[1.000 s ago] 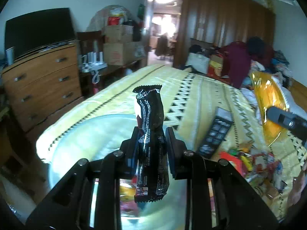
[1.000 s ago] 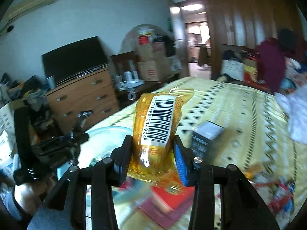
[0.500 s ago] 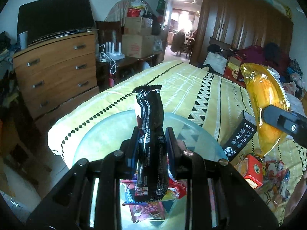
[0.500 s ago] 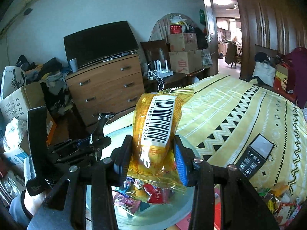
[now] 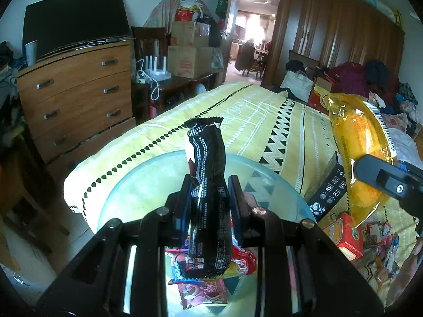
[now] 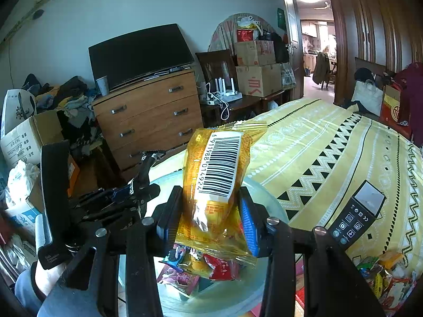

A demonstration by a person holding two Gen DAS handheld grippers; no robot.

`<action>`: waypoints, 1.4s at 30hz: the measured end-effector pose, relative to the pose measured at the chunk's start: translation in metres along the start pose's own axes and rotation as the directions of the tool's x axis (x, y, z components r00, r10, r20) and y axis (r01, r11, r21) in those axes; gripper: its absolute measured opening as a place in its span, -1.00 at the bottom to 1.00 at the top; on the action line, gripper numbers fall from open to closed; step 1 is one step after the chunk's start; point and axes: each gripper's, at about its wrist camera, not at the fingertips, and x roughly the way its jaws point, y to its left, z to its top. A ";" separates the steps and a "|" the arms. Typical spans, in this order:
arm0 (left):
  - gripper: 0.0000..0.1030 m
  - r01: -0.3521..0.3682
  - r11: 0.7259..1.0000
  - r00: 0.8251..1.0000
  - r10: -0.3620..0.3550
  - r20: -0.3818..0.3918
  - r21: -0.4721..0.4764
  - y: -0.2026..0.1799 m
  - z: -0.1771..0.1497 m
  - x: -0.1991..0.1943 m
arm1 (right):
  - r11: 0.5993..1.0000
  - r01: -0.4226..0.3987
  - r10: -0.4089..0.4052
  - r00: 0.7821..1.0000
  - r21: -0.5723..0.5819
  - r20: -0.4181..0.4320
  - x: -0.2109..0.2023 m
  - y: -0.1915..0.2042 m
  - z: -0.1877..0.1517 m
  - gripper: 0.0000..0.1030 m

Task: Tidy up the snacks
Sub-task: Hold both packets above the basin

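My left gripper (image 5: 208,198) is shut on a black snack packet (image 5: 207,185) held upright over a round glass plate (image 5: 137,185) that has several small snack packets (image 5: 203,285) lying in it. My right gripper (image 6: 211,211) is shut on a yellow snack bag (image 6: 216,179) with a barcode, above the same plate (image 6: 269,206). That bag also shows at the right of the left wrist view (image 5: 362,153). The left gripper shows at the left of the right wrist view (image 6: 127,192).
The plate sits on a bed with a yellow patterned cover (image 5: 264,121). A black remote (image 6: 357,216), a red box (image 5: 346,235) and a heap of loose snacks (image 5: 380,240) lie to the right. A wooden dresser (image 5: 76,92) stands left.
Both grippers have moved left and over the plate with their packets still held. The remote and loose snacks now sit further right in both views.
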 end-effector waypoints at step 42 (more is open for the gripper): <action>-0.49 -0.002 1.000 0.999 0.001 -0.041 -0.017 0.000 -0.010 0.010 | 0.999 -0.026 0.026 1.000 0.022 -0.009 0.005 -0.003 -0.004 -0.14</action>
